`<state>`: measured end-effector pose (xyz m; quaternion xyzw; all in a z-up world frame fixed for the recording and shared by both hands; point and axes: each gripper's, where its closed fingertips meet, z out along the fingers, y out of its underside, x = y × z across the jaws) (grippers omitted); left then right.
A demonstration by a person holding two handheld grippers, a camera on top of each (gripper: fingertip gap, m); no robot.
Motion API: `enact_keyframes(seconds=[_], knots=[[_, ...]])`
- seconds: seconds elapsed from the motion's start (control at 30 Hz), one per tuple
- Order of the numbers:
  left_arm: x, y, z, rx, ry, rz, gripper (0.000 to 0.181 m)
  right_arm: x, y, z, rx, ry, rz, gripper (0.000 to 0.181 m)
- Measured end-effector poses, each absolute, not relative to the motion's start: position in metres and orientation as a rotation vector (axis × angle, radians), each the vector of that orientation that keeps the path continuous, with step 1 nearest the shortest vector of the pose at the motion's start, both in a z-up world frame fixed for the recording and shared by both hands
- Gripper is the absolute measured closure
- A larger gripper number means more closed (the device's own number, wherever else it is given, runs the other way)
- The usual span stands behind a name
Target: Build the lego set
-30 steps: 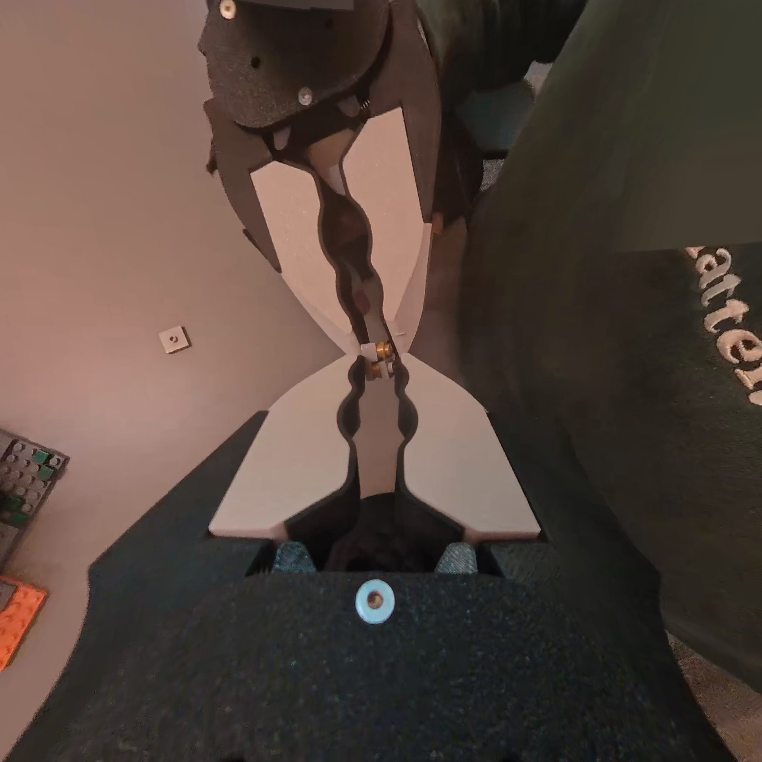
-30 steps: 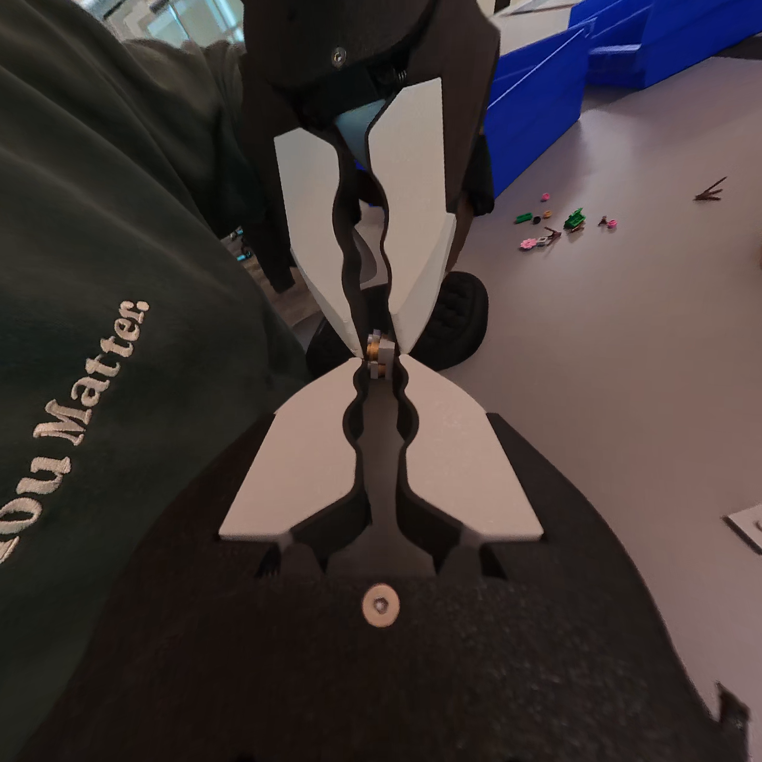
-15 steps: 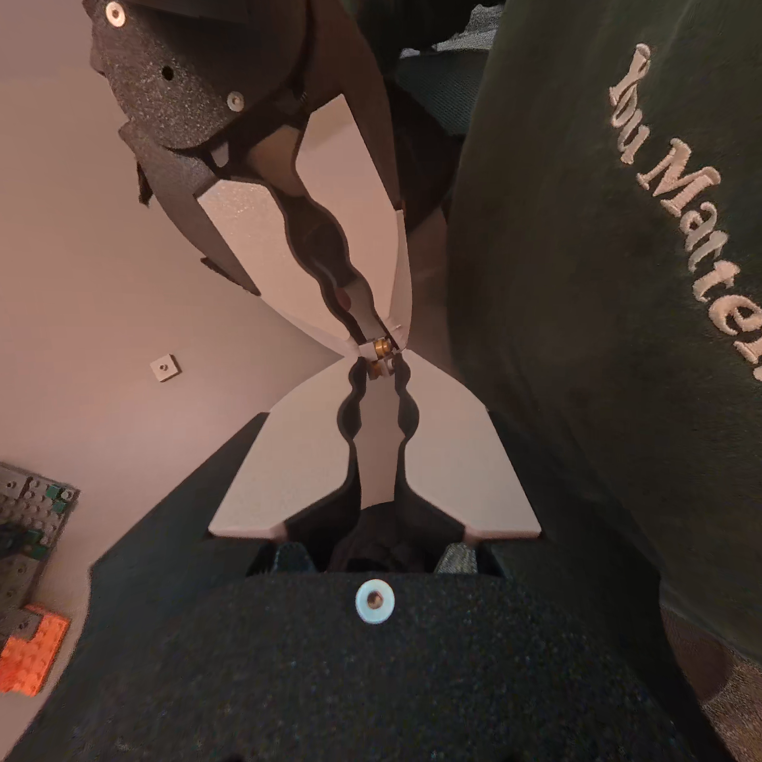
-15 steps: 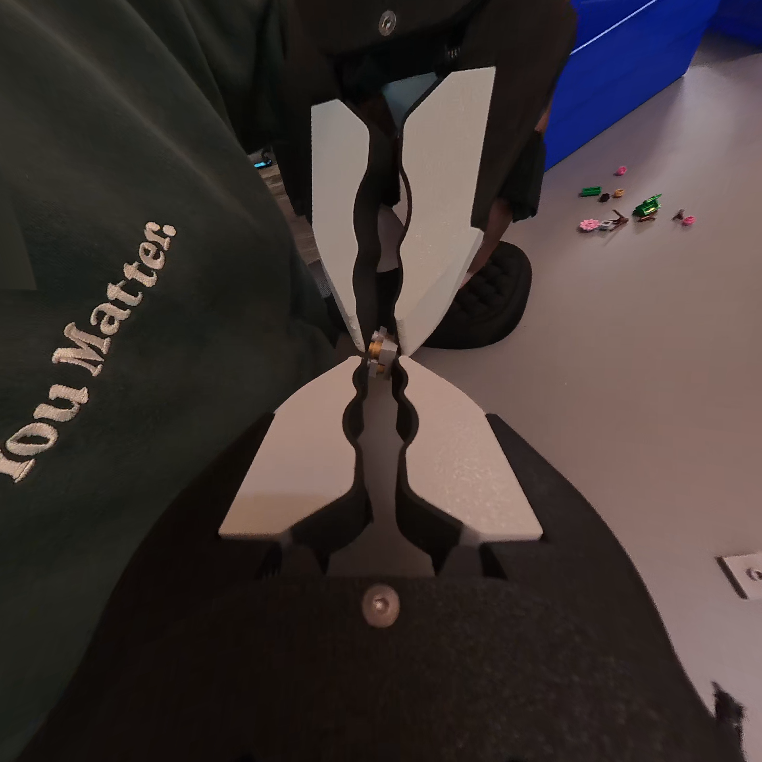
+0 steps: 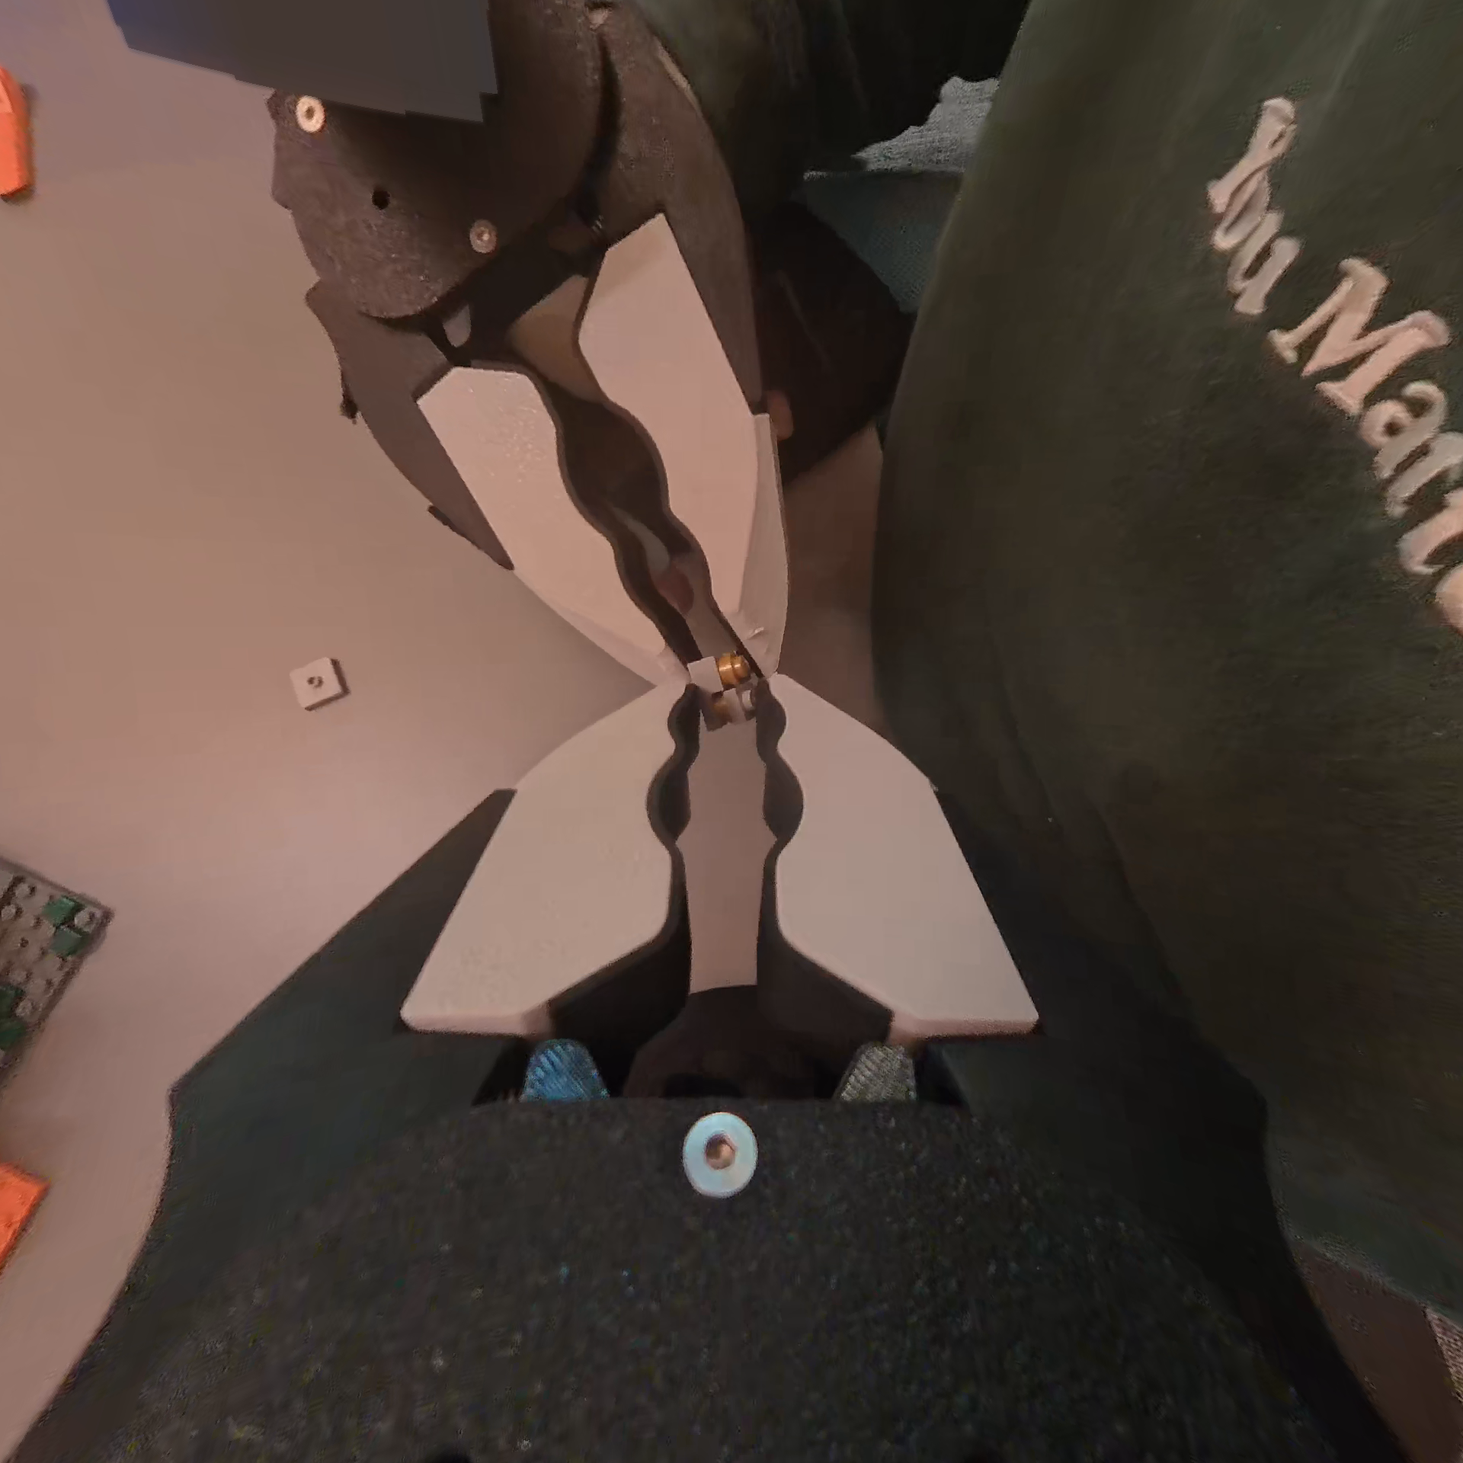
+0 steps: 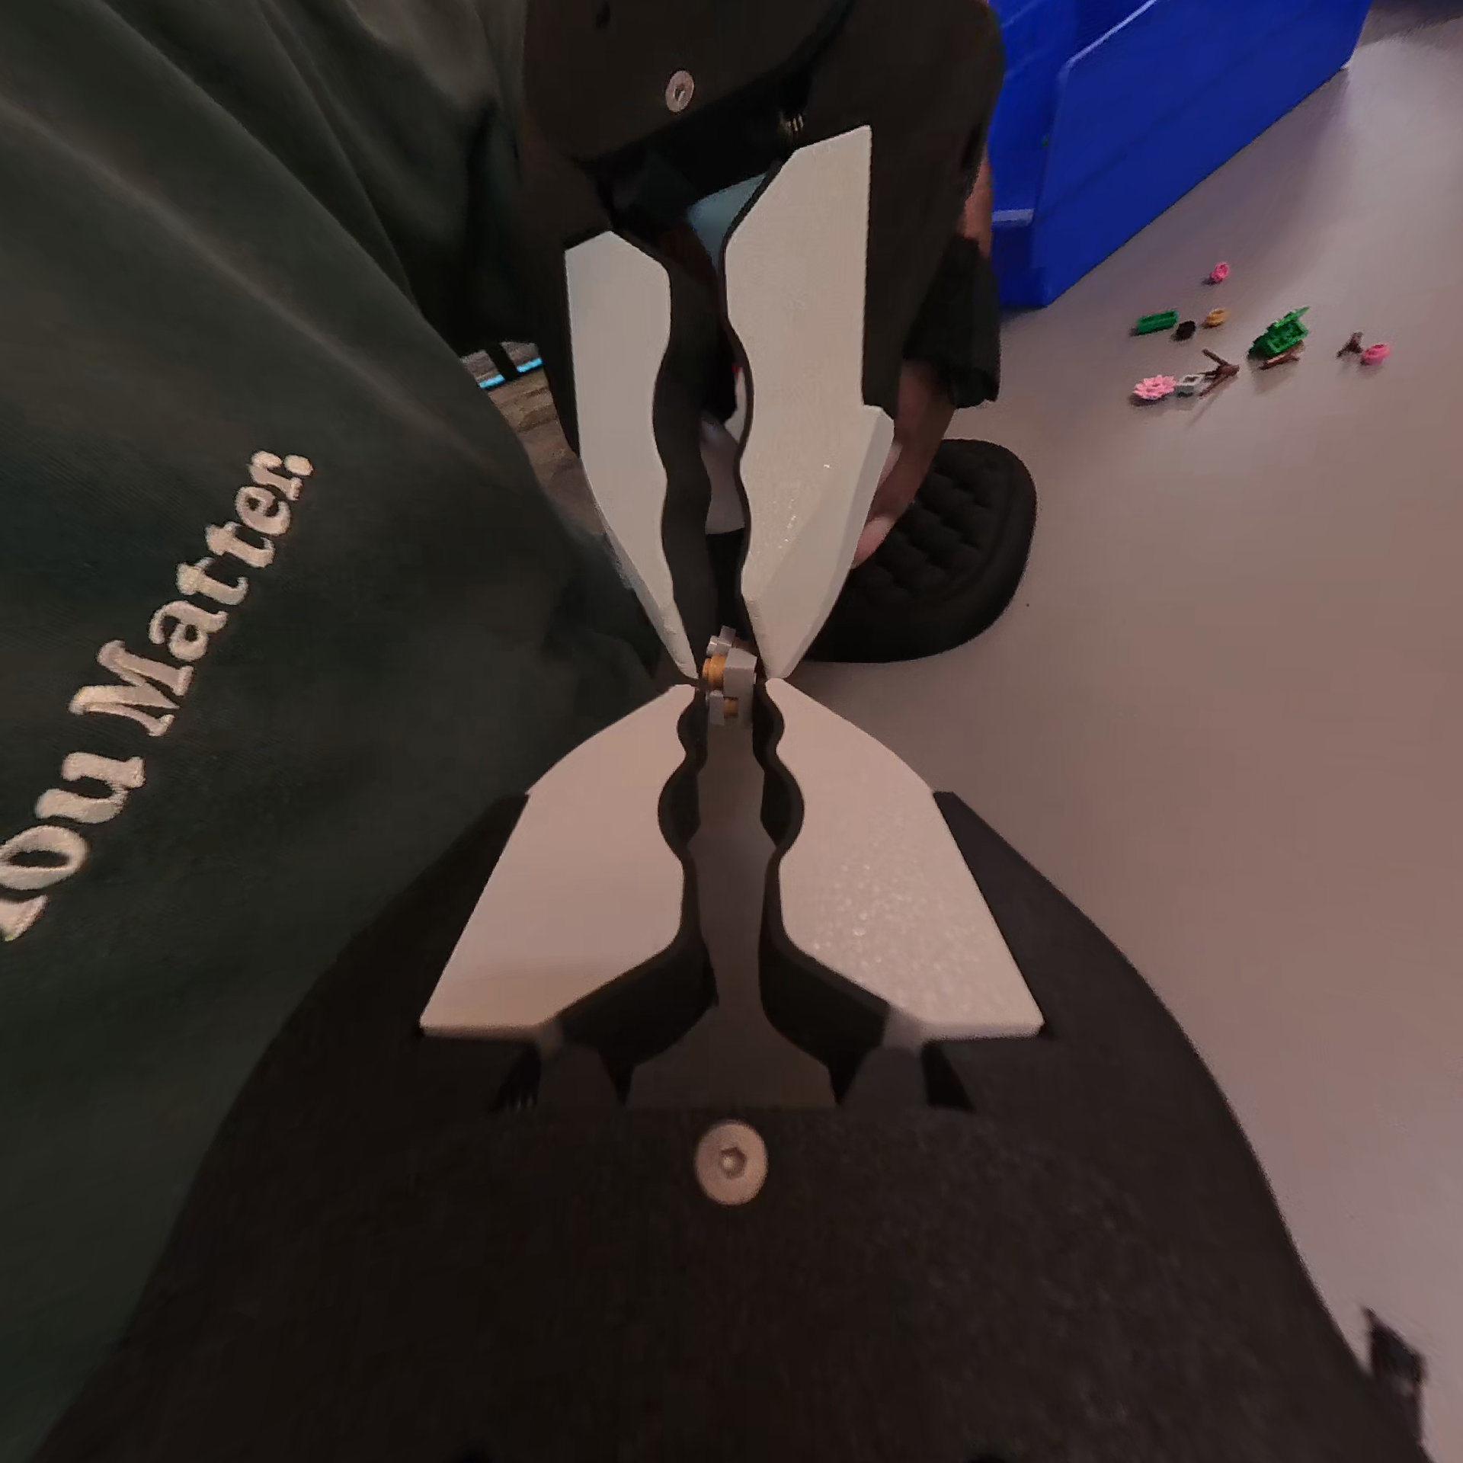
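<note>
My left gripper [image 5: 724, 703] is shut on a small grey lego piece with a gold stud [image 5: 732, 707]. My right gripper [image 6: 724, 704] is shut on a similar grey and gold piece [image 6: 722, 707]. The two grippers meet tip to tip above the table, and the two pieces touch each other. In the left wrist view the right gripper [image 5: 722, 661] comes in from the top with its piece [image 5: 716, 669]. In the right wrist view the left gripper [image 6: 722, 661] comes in from the top with its piece [image 6: 735, 671].
A person's dark green sweatshirt [image 5: 1187, 633] fills one side of both views. A small grey square plate [image 5: 317, 682], a grey studded baseplate build [image 5: 39, 950] and orange pieces [image 5: 16, 1219] lie on the table. Blue bins [image 6: 1172, 134], scattered small pieces [image 6: 1235, 348] and a black padded object [image 6: 934, 554] also show. The grippers are tip to tip, or close to it.
Both grippers stay shut and tip to tip on their pieces. The joined pair has turned and shifted: the opposite gripper leans more, and the table items have slid in both views.
</note>
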<state>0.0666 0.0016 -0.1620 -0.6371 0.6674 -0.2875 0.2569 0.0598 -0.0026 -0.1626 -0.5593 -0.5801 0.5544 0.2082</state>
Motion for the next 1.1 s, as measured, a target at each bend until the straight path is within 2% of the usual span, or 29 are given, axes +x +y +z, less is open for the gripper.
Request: enact_keyframes(seconds=[0.3, 1.1], knots=[[0.0634, 0.0053, -0.1613, -1.783, 1.714, -0.856, 0.160, 0.0563, 0.0026, -0.1607, -1.551, -1.568, 1.578, 0.170], [0.0584, -0.0019, -0.1617, -1.791, 1.777, -0.875, 0.168, 0.0521, -0.0056, -0.1617, -1.438, -1.719, 1.404, 0.171]])
